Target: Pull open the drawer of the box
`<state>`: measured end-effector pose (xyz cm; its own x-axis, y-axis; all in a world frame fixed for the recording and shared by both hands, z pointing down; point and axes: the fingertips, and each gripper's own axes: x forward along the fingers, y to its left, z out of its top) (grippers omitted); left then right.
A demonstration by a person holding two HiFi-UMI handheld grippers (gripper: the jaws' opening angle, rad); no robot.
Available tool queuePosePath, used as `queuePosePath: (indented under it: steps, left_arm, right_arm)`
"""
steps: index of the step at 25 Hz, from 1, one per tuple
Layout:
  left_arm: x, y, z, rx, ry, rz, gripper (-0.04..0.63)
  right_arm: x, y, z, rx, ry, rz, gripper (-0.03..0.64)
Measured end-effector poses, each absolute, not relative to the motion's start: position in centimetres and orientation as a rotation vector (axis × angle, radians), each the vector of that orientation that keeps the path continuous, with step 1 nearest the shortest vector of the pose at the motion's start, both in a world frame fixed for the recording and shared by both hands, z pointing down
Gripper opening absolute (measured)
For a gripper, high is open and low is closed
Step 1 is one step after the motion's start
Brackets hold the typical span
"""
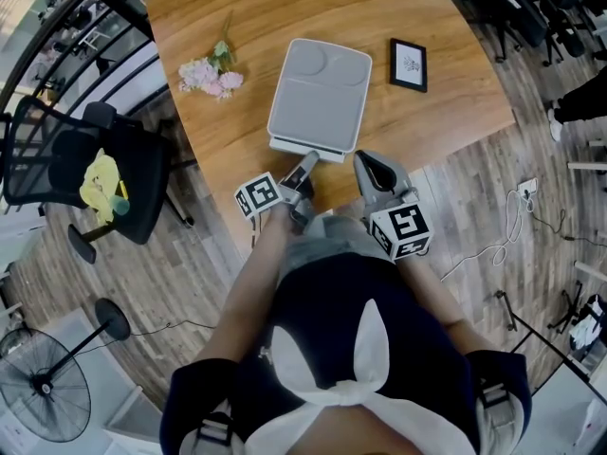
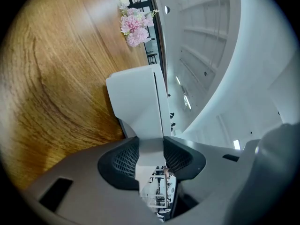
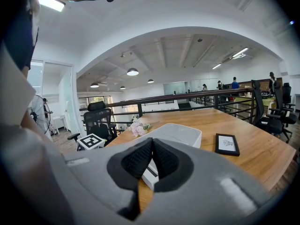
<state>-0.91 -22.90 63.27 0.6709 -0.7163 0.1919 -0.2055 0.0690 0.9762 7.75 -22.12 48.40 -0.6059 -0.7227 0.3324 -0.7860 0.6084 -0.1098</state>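
Note:
A flat white box (image 1: 320, 98) lies on the wooden table (image 1: 455, 112), its drawer front (image 1: 296, 146) facing the near table edge. My left gripper (image 1: 305, 167) reaches level to that front. In the left gripper view its dark pads (image 2: 123, 159) are clamped on a white tab of the drawer (image 2: 150, 150), and the box (image 2: 136, 102) stands just beyond. How far the drawer stands out I cannot tell. My right gripper (image 1: 365, 164) hovers beside the box's near right corner, shut with its pads (image 3: 165, 159) touching and nothing between them. The right gripper view shows the box (image 3: 180, 134) ahead.
Pink flowers (image 1: 211, 76) lie left of the box and a small black picture frame (image 1: 408, 64) to its right. A black office chair (image 1: 95, 173) stands left of the table, a floor fan (image 1: 43, 387) behind it. A cable (image 1: 503, 235) runs across the floor on the right.

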Motion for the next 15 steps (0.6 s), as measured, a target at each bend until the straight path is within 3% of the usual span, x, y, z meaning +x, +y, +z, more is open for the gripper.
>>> queuePosePath:
  steps: [15]
  left_arm:
    - [-1.0, -22.0, 63.4, 1.489, -0.816, -0.441, 0.175]
  right_arm:
    - [7.7, -20.4, 48.6, 1.223, -2.57, 0.316, -0.002]
